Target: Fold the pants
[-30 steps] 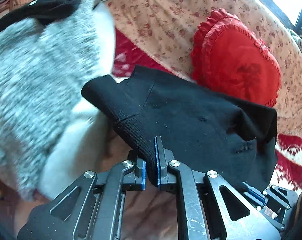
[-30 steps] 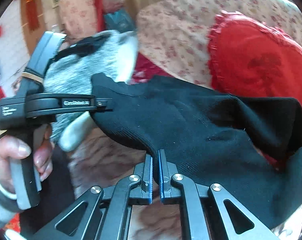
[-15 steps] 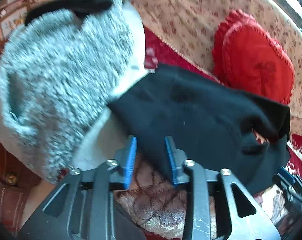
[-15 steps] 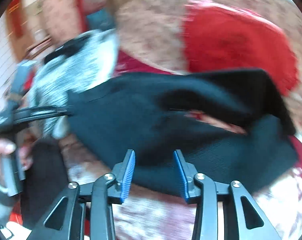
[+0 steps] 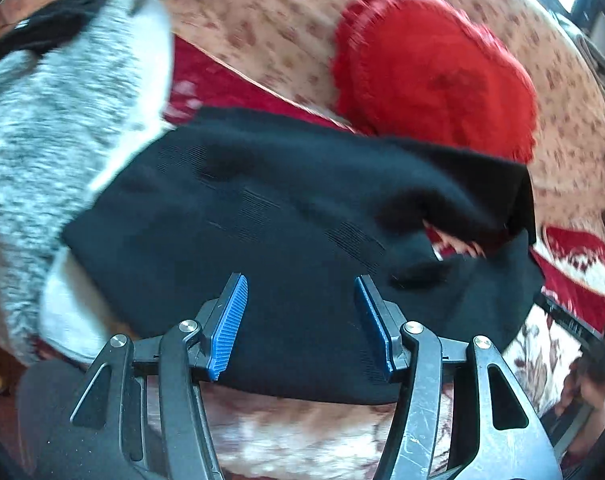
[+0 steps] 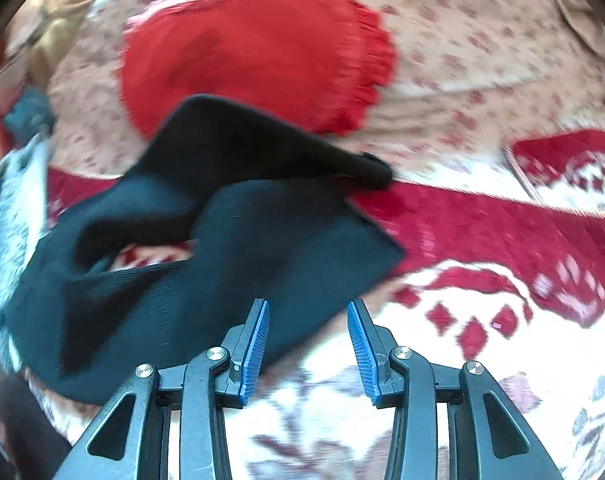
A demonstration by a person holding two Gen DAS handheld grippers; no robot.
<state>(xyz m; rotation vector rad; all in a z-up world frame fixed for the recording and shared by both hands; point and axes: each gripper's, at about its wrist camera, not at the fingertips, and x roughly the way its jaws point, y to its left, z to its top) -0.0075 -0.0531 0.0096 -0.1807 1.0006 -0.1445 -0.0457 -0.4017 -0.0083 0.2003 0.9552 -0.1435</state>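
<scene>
The left gripper (image 5: 300, 320) has just been opening. Its two blue pads (image 5: 228, 326) now stand apart, about half way wide. The black pants (image 5: 270, 240) lie under them and show in the gap between them, but the pads do not squeeze the cloth. Whether the tips touch the cloth I cannot tell.

The right gripper (image 6: 308, 346) has just opened too, and its blue pads (image 6: 256, 346) are about half way apart. Nothing is held between them. The near edge of the pants (image 6: 230, 264) lies just beside the left pad, and the gap shows mostly the blanket below.

The pants lie let go, bunched and partly folded over, on a red and white patterned blanket (image 6: 502, 240). One dark flap sticks up toward a red heart-shaped pillow (image 6: 254, 52) that leans on a flowered cover (image 6: 482, 40) behind. A fluffy grey and white thing (image 5: 50, 120) lies at the left end of the pants and touches them. Both pictures are a bit blurry.
</scene>
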